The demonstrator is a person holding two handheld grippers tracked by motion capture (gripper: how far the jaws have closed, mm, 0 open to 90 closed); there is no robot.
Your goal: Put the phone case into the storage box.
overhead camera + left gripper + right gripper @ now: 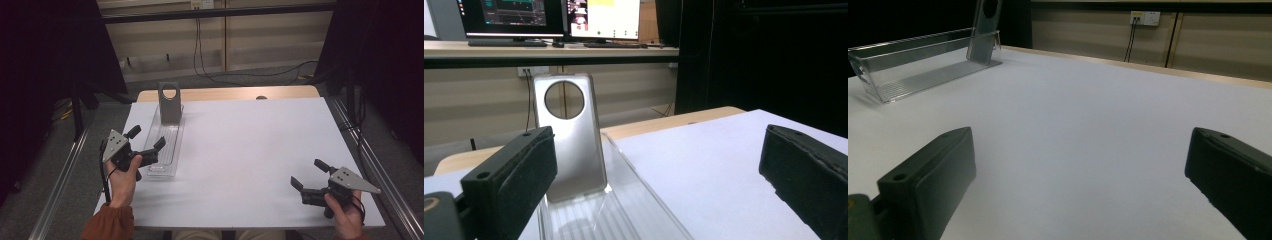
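Note:
A clear plastic tray (167, 145) lies lengthwise on the left part of the white table (250, 150). At its far end a grey metal plate (170, 102) with a round hole stands upright. My left gripper (147, 137) hovers open over the tray's near end, nothing between its jaws. In the left gripper view the plate (569, 135) stands ahead in the tray (634, 200), between the spread jaws of the left gripper (659, 185). My right gripper (308, 173) is open and empty near the front right corner. The right gripper view shows the tray (923, 70) and plate (985, 30) far off.
A strip of wooden tabletop (225, 93) shows beyond the white sheet. Metal rails (65, 170) run along both sides of the table. Cables (250, 75) trail on the floor behind. Monitors (549, 17) sit on a desk beyond the table.

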